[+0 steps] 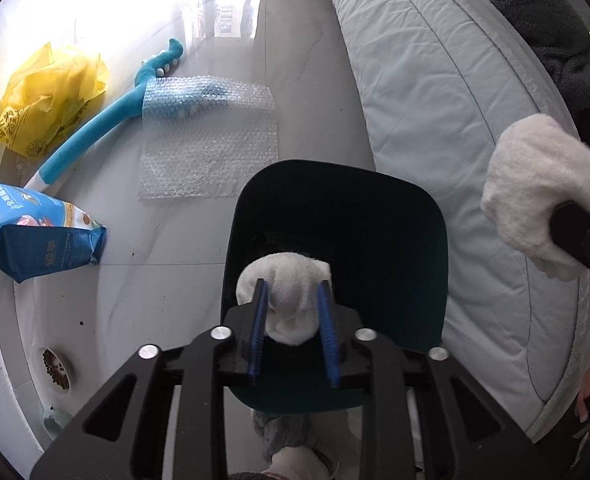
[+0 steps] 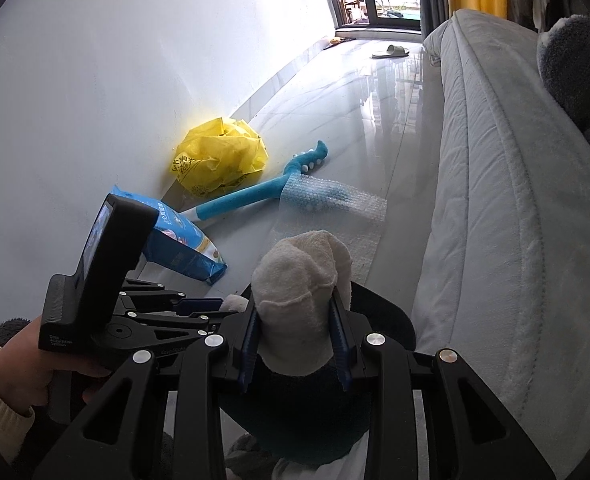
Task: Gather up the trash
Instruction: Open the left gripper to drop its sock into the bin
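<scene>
We hold a gripper in each hand above a dark bin (image 1: 335,240) that stands on the pale tiled floor (image 1: 175,280) beside a bed (image 1: 435,100). Between the jaws of the left gripper (image 1: 293,306) sits a white balled sock (image 1: 287,300), right over the bin's mouth; the blue pads (image 1: 259,312) stand a little apart from it on either side, so the jaws look narrowly parted and no longer pressing. The right gripper (image 2: 297,332) has its jaws closed on a second white sock (image 2: 303,292), which sticks up past the fingertips, with the bin's rim just below and behind it. Beyond the left jaws, farther across the floor, lies a sheet of bubble wrap (image 1: 209,140), partly covering a long blue plush toy (image 1: 95,132). To the left of that, by the wall (image 2: 135,60), rests a crumpled yellow plastic bag (image 1: 51,100), and nearer the jaws on the same side lies a blue food packet (image 1: 35,232). A hand (image 2: 47,364) with a cream sleeve grips the left gripper's body.
</scene>
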Available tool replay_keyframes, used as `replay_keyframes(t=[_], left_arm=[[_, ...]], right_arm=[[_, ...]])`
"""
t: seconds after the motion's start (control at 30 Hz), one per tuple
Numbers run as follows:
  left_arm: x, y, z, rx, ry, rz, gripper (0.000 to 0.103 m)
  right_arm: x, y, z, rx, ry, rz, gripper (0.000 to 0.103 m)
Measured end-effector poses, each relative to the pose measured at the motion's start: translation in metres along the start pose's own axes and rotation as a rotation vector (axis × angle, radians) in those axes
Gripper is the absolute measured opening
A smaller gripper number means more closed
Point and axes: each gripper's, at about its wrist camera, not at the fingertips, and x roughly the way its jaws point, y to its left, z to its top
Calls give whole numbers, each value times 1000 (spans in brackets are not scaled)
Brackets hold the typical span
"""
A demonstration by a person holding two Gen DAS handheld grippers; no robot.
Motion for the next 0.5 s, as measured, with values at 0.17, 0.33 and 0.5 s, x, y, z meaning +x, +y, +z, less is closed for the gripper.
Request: replay_keyframes(t=[0.17,0.33,0.5], left_arm=[[-15,4,-2,9,-57,-14,50],[-36,4,2,19,-152,-5,55],[-70,-5,6,74,-323,73,63]], right_arm=[[16,1,-5,8,46,-2,32],[29,3,-10,5,83,-13,32],[43,3,-17,-1,123,-35,32]])
